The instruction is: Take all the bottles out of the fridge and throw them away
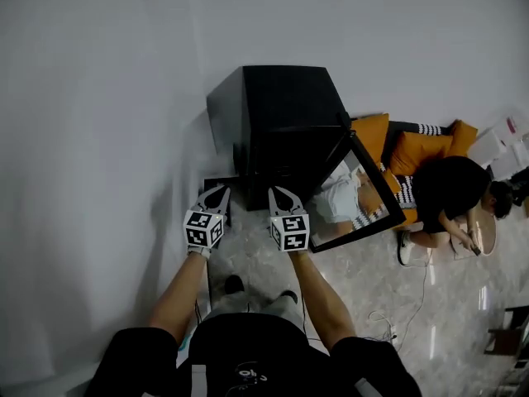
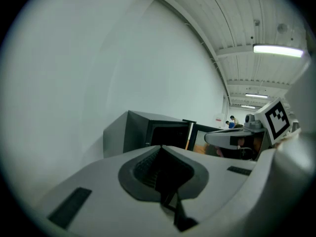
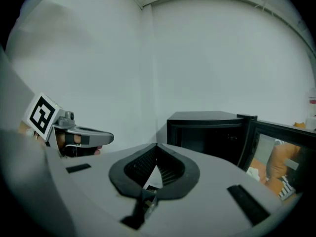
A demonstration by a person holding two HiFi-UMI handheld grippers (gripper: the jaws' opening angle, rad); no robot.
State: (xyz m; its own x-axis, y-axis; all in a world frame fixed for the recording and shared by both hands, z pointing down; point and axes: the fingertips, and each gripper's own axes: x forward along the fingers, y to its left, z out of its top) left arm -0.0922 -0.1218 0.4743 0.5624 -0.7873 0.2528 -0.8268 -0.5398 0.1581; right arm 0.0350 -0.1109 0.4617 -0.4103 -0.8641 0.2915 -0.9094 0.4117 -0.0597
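In front of the black fridge (image 1: 285,114), which sits on the floor (image 1: 364,279) against the white wall (image 1: 99,139) with its glass door (image 1: 357,190) swung open to the right, both grippers are held up side by side and aimed roughly at the opening. The left gripper (image 1: 216,193) has its fingers (image 2: 94,181) pressed together tip to tip with nothing between them, and same deal for the right gripper (image 1: 281,195), fingers (image 3: 222,177) closed and empty. Thing is, I can't spot a single bottle anywhere. The inside of the fridge is just a dark hole in all three views, and there's no bin in sight either. So honestly this could be the fridge with bottles inside it, or the fridge cleared out. Either way the smart move imo is getting a proper look into that dark interior, shelf by shelf, low enough to see the back. Any grab in there would need the fingers spread ahead of the opening, not inside it. I'd also watch the door edge on the right side, plus the other person (image 1: 450,193) crouched just past it.
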